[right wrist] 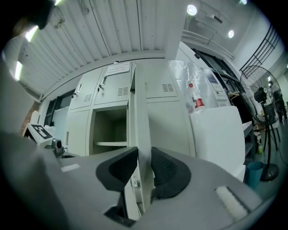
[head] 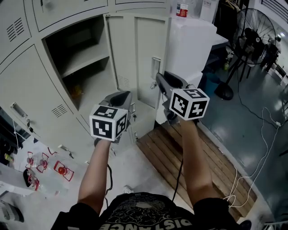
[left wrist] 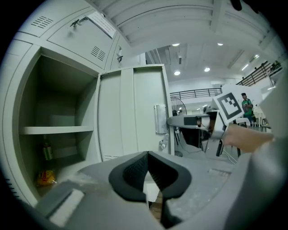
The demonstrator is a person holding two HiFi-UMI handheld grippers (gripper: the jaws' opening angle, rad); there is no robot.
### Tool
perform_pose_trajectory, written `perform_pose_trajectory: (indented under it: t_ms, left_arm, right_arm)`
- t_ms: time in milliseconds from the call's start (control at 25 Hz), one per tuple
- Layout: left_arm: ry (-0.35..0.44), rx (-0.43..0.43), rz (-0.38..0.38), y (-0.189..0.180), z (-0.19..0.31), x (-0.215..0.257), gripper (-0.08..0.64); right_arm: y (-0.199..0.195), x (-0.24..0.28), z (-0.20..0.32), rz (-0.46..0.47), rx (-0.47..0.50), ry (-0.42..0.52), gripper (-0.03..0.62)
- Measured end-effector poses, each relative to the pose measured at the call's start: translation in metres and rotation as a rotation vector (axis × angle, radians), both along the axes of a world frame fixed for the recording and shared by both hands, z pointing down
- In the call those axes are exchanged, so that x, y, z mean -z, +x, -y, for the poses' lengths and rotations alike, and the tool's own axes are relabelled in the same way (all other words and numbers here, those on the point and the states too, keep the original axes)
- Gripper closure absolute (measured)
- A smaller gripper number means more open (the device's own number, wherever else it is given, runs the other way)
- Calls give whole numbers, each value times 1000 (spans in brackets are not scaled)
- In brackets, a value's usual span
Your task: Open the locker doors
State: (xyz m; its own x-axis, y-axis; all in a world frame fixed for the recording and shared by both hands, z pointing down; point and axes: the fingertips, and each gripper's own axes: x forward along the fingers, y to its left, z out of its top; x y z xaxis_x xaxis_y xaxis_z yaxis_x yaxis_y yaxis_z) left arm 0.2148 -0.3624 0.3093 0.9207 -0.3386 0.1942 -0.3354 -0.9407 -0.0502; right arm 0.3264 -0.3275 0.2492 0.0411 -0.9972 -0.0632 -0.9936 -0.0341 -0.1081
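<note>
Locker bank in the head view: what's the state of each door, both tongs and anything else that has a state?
Locker door, swung wide open.
Right tongs, shut on the Locker door's free edge.
Left tongs, shut, nothing between them.
Lower-left locker, closed.
Upper locker, closed.
Fan, standing; can't tell whether it is spinning.

A wooden pallet [head: 180,157] lies on the floor, near and to the right. Beyond it stands a white box [head: 193,45] with a red-labelled bottle [right wrist: 196,101] on top. Far right stands a black fan [head: 254,38], a blue bin [head: 210,83] near its base. White cables [head: 265,148] trail over the floor at right. Clear bags with red parts [head: 63,170] lie near left.
</note>
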Motion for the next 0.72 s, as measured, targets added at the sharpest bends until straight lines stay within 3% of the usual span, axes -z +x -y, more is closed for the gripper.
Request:
perform_pose_trajectory:
  t_ms: [720]
  left_arm:
    - [19,-79,-4,28,-10,7,559]
  right_arm:
    - [22,0,6,7,-54,1,489]
